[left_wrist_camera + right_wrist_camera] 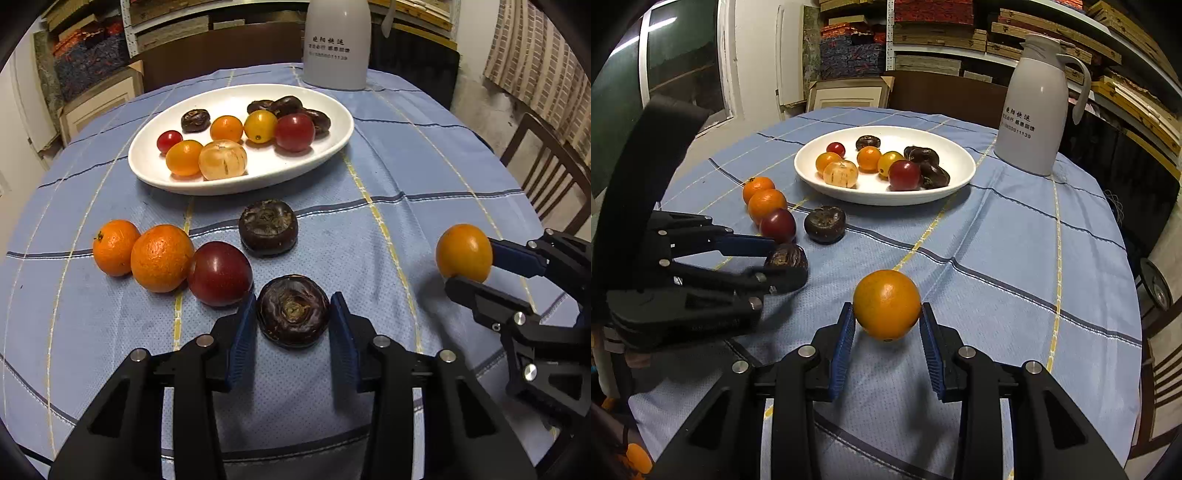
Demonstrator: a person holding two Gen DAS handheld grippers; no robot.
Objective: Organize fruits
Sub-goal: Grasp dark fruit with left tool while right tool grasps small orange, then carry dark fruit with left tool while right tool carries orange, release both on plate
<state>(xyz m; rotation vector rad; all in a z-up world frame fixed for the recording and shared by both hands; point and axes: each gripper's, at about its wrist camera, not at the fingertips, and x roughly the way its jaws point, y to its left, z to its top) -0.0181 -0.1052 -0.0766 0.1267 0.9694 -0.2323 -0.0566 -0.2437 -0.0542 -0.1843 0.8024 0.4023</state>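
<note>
Our left tongs [293, 317] sit low over the worktop [424, 177], which wears a blue checked cloth, and their blue pads touch a dark water chestnut [293, 310] on both sides, pinching it while it rests on the cloth. Just to the left of that chestnut lies a dark red tomato [219, 274], touching a mandarin [161, 258], and a second mandarin [115, 247] touches that one, so the three form a row. A second water chestnut [268, 227] lies just behind the red tomato, apart from the one we grip.

Our right tongs [887, 319] are pinching an orange tomato [886, 303] between their blue pads. From the left wrist view it appears clear of the cloth, well to the right of the fruit row.

Farther back stands a white oval plate [332, 147]. It holds small red, orange and yellow tomatoes, a peeled mandarin [222, 159] at its near edge, and several dark water chestnuts grouped toward its right side, with one more at the back left. Behind the plate, to the right, a white jug [1034, 122] with printed characters stands upright on the cloth. Shelves with stacked boxes fill the background.
</note>
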